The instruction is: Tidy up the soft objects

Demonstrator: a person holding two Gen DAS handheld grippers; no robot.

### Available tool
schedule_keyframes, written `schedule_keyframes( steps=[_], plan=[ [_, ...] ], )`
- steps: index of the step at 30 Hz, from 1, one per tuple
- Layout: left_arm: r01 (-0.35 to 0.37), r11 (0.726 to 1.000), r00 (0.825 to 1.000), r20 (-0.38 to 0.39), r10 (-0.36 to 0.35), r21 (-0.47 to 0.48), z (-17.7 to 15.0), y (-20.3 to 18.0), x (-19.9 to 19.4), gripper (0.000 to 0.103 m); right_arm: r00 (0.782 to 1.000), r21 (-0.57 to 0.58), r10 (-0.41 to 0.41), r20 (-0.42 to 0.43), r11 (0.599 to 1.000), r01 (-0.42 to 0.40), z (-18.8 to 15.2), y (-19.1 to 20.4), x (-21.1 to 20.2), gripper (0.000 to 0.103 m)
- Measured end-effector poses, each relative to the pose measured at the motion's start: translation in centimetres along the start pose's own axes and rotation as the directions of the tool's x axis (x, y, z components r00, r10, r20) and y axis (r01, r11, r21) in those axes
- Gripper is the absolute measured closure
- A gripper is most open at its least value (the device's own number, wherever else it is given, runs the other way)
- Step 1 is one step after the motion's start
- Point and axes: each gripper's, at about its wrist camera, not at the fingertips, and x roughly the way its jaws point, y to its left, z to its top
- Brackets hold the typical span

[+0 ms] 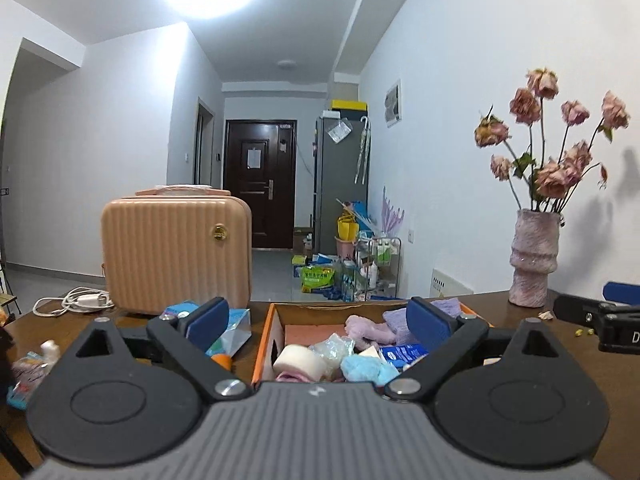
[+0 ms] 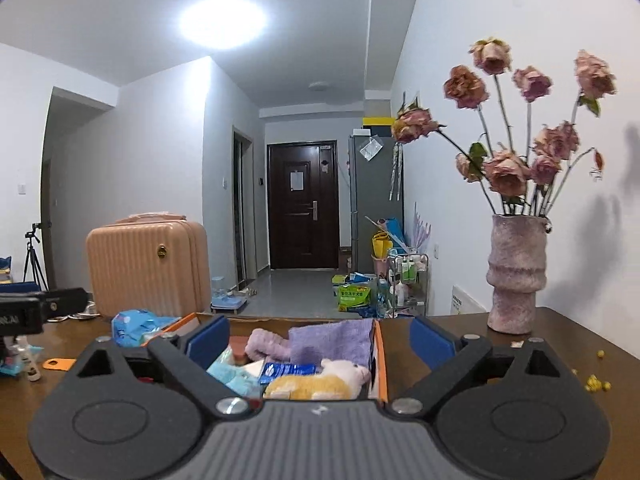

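An orange cardboard box (image 1: 264, 344) stands on the brown table, full of soft things: a purple cloth (image 1: 400, 318), a pink fluffy piece (image 1: 368, 330), a light blue fluffy piece (image 1: 366, 368), a white roll (image 1: 298, 360) and a blue packet (image 1: 400, 354). My left gripper (image 1: 320, 324) is open and empty just in front of the box. In the right wrist view the box's right wall (image 2: 381, 354) shows, with the purple cloth (image 2: 332, 340) and a yellow and pink plush toy (image 2: 320, 382) inside. My right gripper (image 2: 322, 340) is open and empty over the box's near right side.
A peach hard case (image 1: 176, 248) stands at the back left of the table, with a white charger cable (image 1: 72, 302) beside it. Blue packets (image 1: 236, 320) and small bottles lie left of the box. A pink vase of dried roses (image 1: 534, 260) stands at the back right.
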Motion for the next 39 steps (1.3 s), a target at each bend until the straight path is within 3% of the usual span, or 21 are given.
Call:
schedule_keyframes(
  steps=[8,16,20,27,32,39],
  plan=[
    [-0.034,0.999,0.999,-0.013,0.034,0.036,-4.0,0.1,-8.7,0.0,1.0,-0.003,0.006,-0.003,1.0,-0.006,-3.9,0.7,-8.0,0.004],
    [-0.023,0.996,0.996,-0.083,0.031,0.087,-9.6,0.5,-17.6,0.0,0.997,0.038,0.016,-0.081,0.999,-0.013,-8.2,1.8,-16.8,0.002],
    [-0.028,0.998,0.997,-0.07,0.032,0.06,-11.7,1.0,-22.4,0.0,0.99,0.019,0.034,-0.134,0.999,-0.032,-10.5,3.0,-21.2,0.002],
    [-0.08,0.995,0.991,-0.102,0.086,0.064,-14.7,1.3,-28.3,0.0,0.995,0.093,0.038,-0.094,0.995,-0.03,-14.7,4.8,-29.1,0.001],
    [-0.012,0.999,0.993,-0.113,0.017,0.05,-15.1,0.0,-29.2,0.0,0.999,0.041,0.011,-0.046,0.999,-0.009,-15.1,5.8,-30.7,0.001],
    [-0.035,0.999,0.994,-0.099,0.039,0.042,-14.9,0.0,-29.3,0.0,0.998,0.013,0.045,-0.036,0.999,-0.045,-14.7,6.3,-30.6,0.001]
  ],
)
